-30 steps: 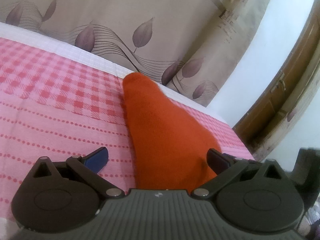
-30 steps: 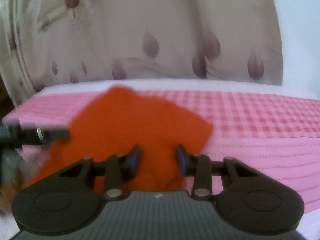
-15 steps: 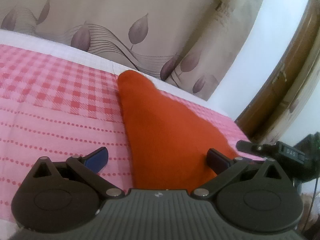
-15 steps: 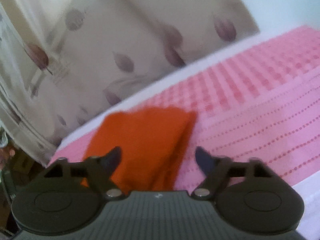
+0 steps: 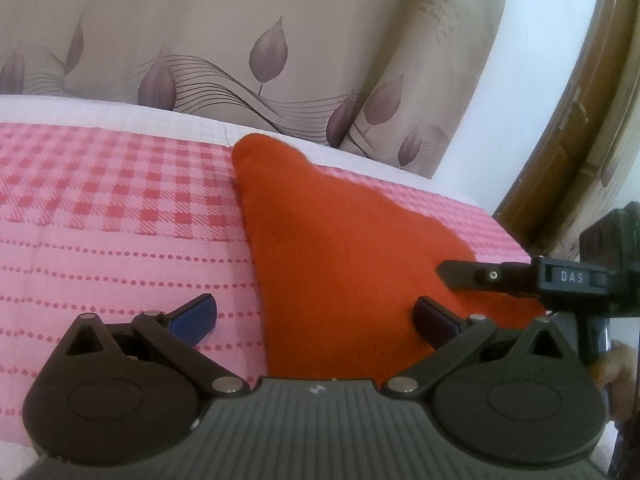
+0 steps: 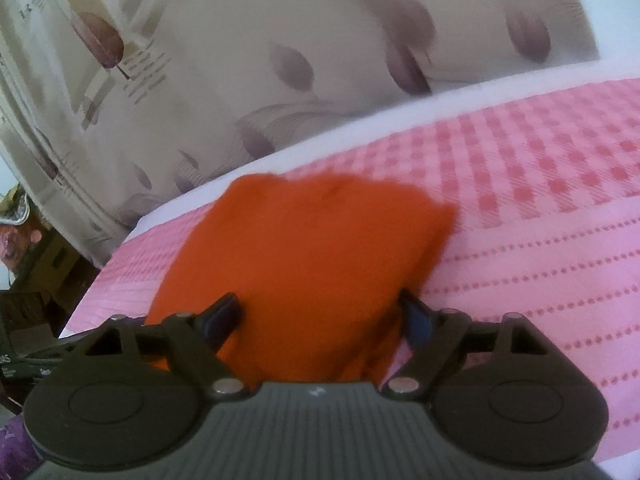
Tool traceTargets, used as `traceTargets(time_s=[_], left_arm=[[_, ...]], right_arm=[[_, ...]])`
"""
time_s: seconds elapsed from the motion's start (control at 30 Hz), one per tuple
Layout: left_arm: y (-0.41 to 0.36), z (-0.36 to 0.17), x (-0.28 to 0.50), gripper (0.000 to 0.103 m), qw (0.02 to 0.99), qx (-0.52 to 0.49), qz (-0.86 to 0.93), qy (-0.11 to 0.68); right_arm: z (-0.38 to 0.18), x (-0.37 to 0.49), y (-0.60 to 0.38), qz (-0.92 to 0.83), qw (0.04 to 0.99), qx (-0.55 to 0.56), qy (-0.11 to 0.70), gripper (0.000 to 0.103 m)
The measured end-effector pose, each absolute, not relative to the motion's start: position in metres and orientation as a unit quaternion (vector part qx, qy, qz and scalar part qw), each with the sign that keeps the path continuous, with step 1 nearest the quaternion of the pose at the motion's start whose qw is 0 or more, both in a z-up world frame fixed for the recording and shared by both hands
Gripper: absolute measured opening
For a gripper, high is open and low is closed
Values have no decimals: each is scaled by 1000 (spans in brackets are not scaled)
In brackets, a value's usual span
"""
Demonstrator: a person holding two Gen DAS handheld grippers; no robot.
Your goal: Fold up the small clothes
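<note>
On the bed (image 5: 100,248), over its pink checked cover, the orange garment (image 5: 340,248) lies flat as a tapering folded shape, its narrow end reaching toward 12 o'clock near the white edge of the bed and its broad end toward 6 o'clock, under both tools. No loose flaps or sleeves stick out, so at least one fold looks done; how many layers it has I cannot tell.

From the left wrist view, the left gripper (image 5: 316,312) is released, jaws wide: one finger stands over the bare cover at 9 o'clock of the garment, the other over the cloth, neither pinching it. The right gripper (image 6: 320,314) has just been opening and now stands wide as well, with the garment's near end between its jaws but not pressed by the pads. In the left view its finger juts in from 3 o'clock over the cloth's right corner.

My reading: a fold has just been laid down and let go. What may remain is one more fold to shorten the piece, or smoothing it and setting it aside. No other clothes show in either view, so I cannot say how many are left.
</note>
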State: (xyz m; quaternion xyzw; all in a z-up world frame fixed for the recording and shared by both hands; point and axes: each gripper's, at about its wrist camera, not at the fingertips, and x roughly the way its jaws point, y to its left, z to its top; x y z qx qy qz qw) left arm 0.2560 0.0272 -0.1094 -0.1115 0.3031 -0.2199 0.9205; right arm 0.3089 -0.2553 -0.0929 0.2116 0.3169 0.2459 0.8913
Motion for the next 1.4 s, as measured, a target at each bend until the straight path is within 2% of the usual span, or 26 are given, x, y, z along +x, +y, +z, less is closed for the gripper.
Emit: traceTargets(time_s=[0.33, 0.6, 0.7, 0.73, 0.8, 0.83, 0.87, 0.97, 1.17, 1.4], left_arm=[[22, -107, 257, 103, 921, -91, -215, 312], [29, -103, 291, 103, 886, -104, -292, 346], [25, -105, 301, 100, 871, -115, -325, 350], [25, -107, 303, 97, 868, -124, -331, 348], [23, -109, 305, 78, 866, -137, -335, 345], [24, -109, 305, 59, 864, -141, -337, 346], [26, -111, 306, 53, 858, -153, -345, 348], [25, -107, 299, 43, 868, -144, -343, 330], [19, -89, 278, 34, 893, -109, -316, 300], [36, -61, 250, 34, 908, -87, -293, 287]], right_arm=[[-102, 318, -282, 274, 857, 297, 319, 84], [-93, 313, -263, 263, 879, 231, 323, 84], [-95, 312, -257, 294, 866, 236, 327, 80], [-95, 310, -255, 296, 869, 228, 325, 76], [-100, 313, -255, 308, 854, 254, 333, 58], [-102, 314, -256, 307, 851, 266, 334, 55], [-103, 314, -258, 305, 850, 271, 332, 53], [-102, 312, -257, 297, 853, 279, 326, 50], [-91, 300, -248, 294, 860, 289, 301, 47], [-73, 285, -228, 304, 856, 305, 286, 46]])
